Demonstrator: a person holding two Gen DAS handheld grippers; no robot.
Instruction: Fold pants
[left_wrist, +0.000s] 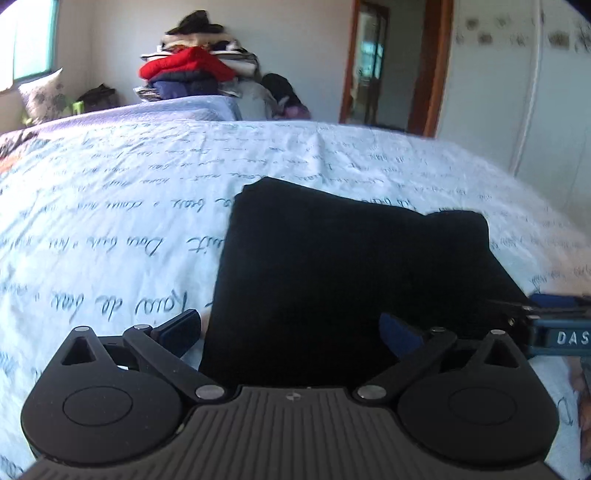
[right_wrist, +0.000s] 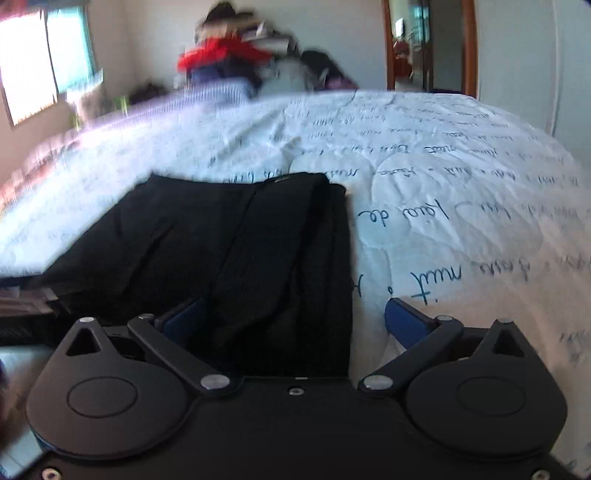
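At the lower left of the left wrist view, the left gripper (left_wrist: 291, 332) has its two blue-padded fingers (left_wrist: 179, 328) spread wide, holding nothing; the left finger is over the bed (left_wrist: 110, 206), the right over the pants (left_wrist: 332, 266). One pair of black pants lies folded into a compact block at frame centre on the white, script-printed bedcover. At the right edge, part of the right gripper (left_wrist: 554, 325) is near the pants' right edge. At the top, one pile of clothes (left_wrist: 192, 70) stands beyond the bed. In the right wrist view, the right gripper (right_wrist: 295, 321) is likewise wide open and empty, straddling the right edge of the pants (right_wrist: 229, 251).
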